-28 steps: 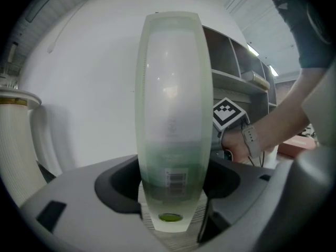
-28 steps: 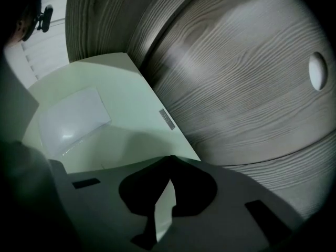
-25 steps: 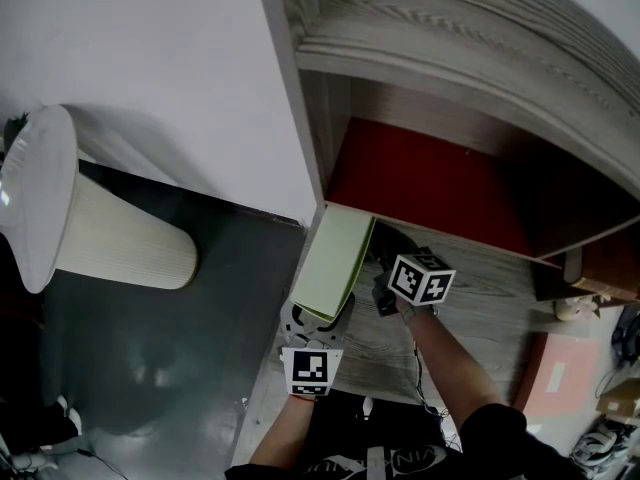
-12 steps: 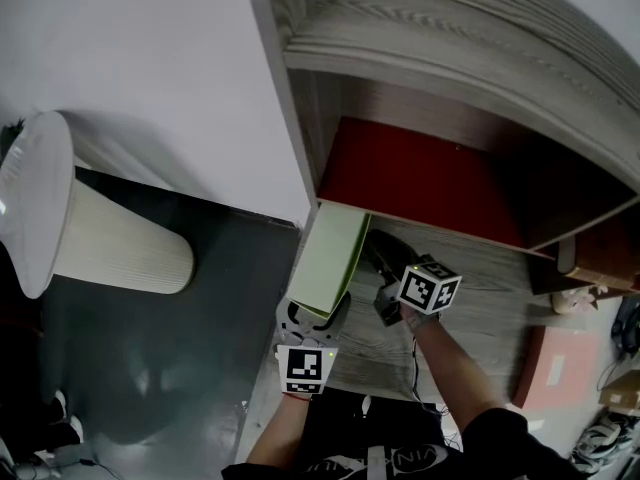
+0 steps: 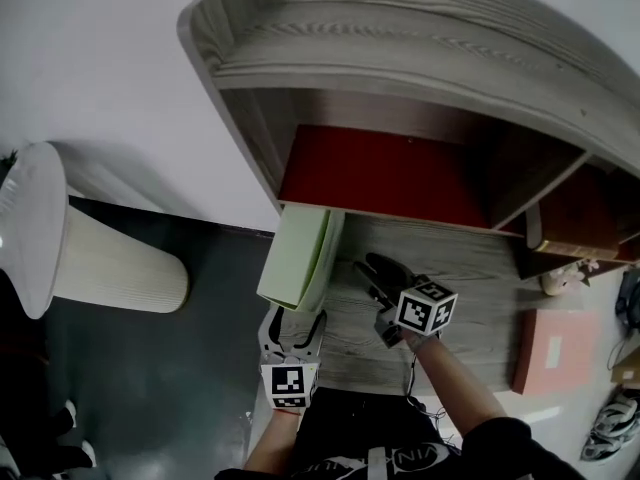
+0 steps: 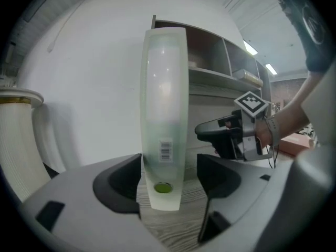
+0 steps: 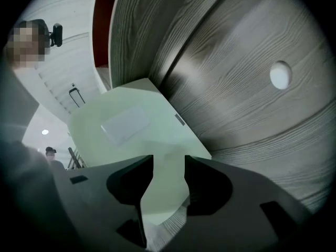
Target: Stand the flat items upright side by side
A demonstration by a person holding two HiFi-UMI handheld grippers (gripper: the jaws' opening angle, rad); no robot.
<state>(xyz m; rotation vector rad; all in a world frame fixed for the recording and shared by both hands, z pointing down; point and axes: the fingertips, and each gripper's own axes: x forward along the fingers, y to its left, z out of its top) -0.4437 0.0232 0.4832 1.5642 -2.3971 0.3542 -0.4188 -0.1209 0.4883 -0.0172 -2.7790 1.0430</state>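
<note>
Straddling the upright folder (image 6: 165,104), left fingers (image 6: 118,185) stand released; right fingers (image 7: 210,185) are opening, empty, beside it.

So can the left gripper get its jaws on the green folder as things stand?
Likely yes. The green folder stands upright with its narrow edge between the left gripper's open jaws, and nothing else sits in that gap.

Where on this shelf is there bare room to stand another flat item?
Free: the bare shelf board from the green folder rightward to the divider, before the red back panel. Crowded: the left end, where the left gripper straddles the folder and the right gripper, jaws opening on nothing, sits beside it.
</note>
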